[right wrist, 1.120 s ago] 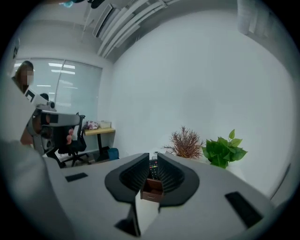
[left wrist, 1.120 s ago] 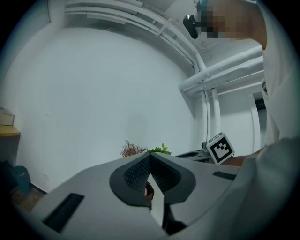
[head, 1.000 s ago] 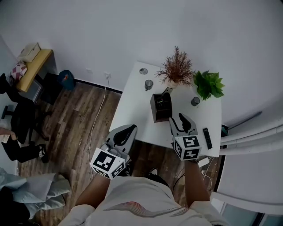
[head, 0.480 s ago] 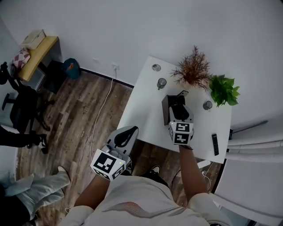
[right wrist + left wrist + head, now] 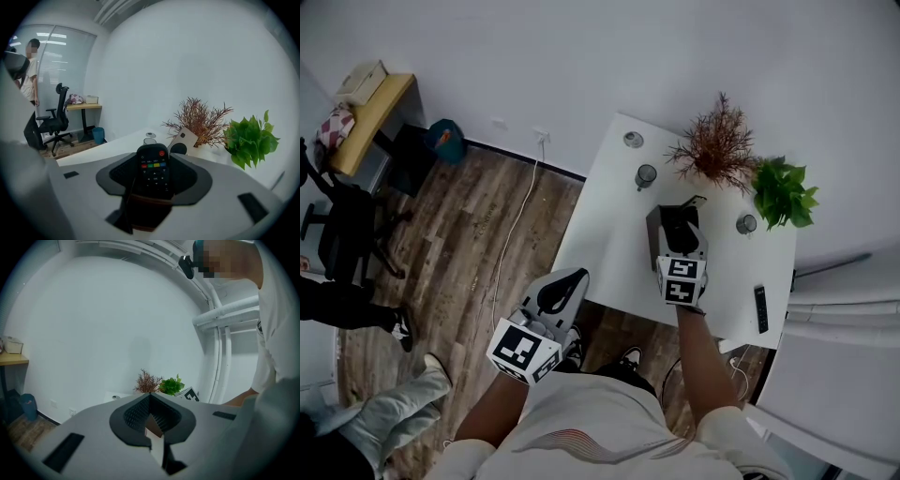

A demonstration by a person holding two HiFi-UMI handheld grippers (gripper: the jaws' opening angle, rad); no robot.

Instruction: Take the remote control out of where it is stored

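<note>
remote (image 5: 153,171) between opening right fingers (image 5: 193,179), hidden overhead

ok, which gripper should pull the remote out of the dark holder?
Right. The right gripper is over the dark holder, its jaws just opened, apart around the remote. The left gripper is off the table, shut.

A white desk (image 5: 609,225) is standing against the wall, over wooden flooring (image 5: 478,253). A dark open box (image 5: 655,239) is sitting near its middle. A dried reddish plant (image 5: 717,150) and a green plant (image 5: 783,194) are standing at the back. Three small round cups (image 5: 647,175) are sitting around them, and a slim black remote (image 5: 760,307) is lying by the right edge.
</note>
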